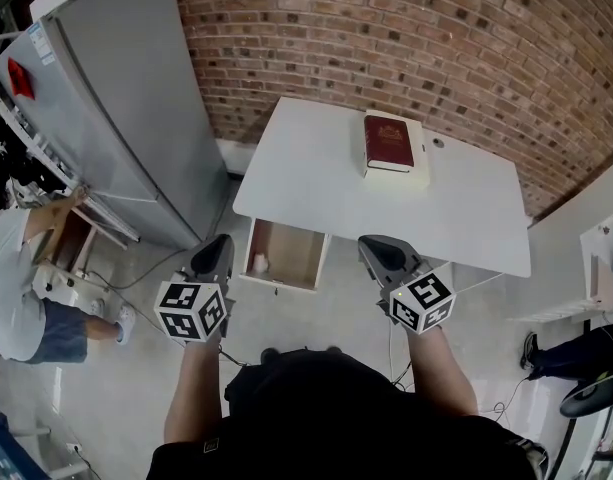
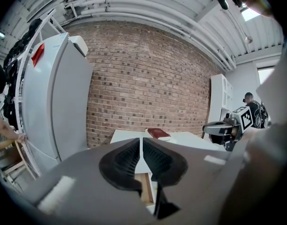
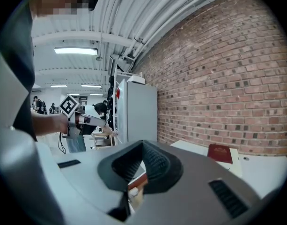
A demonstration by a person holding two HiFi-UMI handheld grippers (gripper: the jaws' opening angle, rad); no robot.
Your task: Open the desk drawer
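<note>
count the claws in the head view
2: the left claw by the open drawer's left corner, the right claw just right of the drawer.

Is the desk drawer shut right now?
No, in the head view the drawer stands pulled out from under the front edge of the desk, with its wooden inside showing.

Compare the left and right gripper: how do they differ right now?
Left gripper shows a hairline slit between its jaws; the right gripper has jaws meeting at the tip. Left gripper hangs left of the open drawer, right gripper to its right. Both hold nothing and are off the drawer.
</note>
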